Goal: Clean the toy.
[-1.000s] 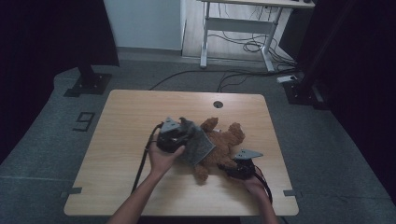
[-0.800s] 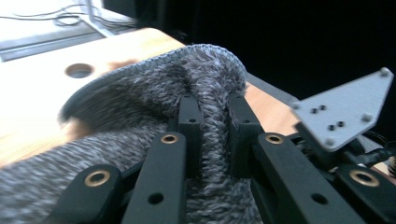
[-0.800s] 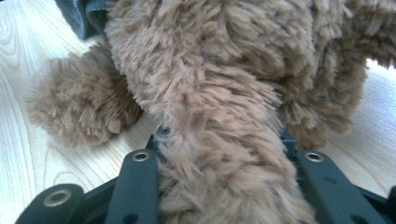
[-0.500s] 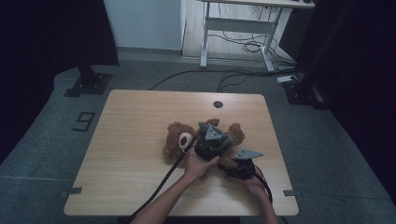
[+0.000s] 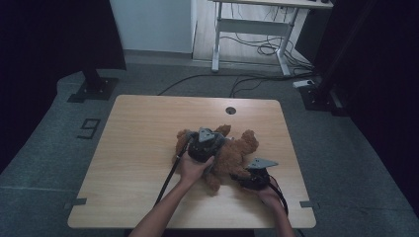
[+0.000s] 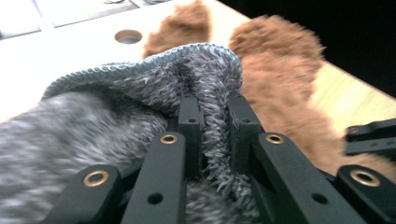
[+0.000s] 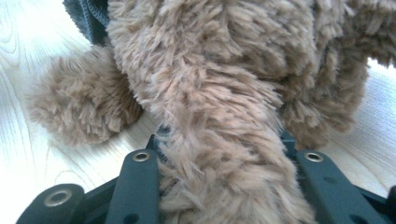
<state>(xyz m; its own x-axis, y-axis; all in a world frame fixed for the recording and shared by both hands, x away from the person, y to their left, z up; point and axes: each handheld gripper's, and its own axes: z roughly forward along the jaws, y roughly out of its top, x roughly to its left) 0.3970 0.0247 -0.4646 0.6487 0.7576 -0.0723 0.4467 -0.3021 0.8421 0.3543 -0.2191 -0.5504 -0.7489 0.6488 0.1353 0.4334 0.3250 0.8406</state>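
Only legible mark: a "9" (image 5: 89, 128) on floor (image 5: 49, 148), left of table (image 5: 138, 123).

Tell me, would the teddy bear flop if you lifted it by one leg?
Probably yes: the teddy bear looks soft and plush, and its limb squashes between the right hand-held gripper jaws. It likely weighs little and won't roll, lying sprawled flat.

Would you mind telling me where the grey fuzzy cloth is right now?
In the high view the grey fuzzy cloth lies over the brown teddy bear near the table's middle, its hemmed edge pinched in the left gripper, just short of the round table hole.
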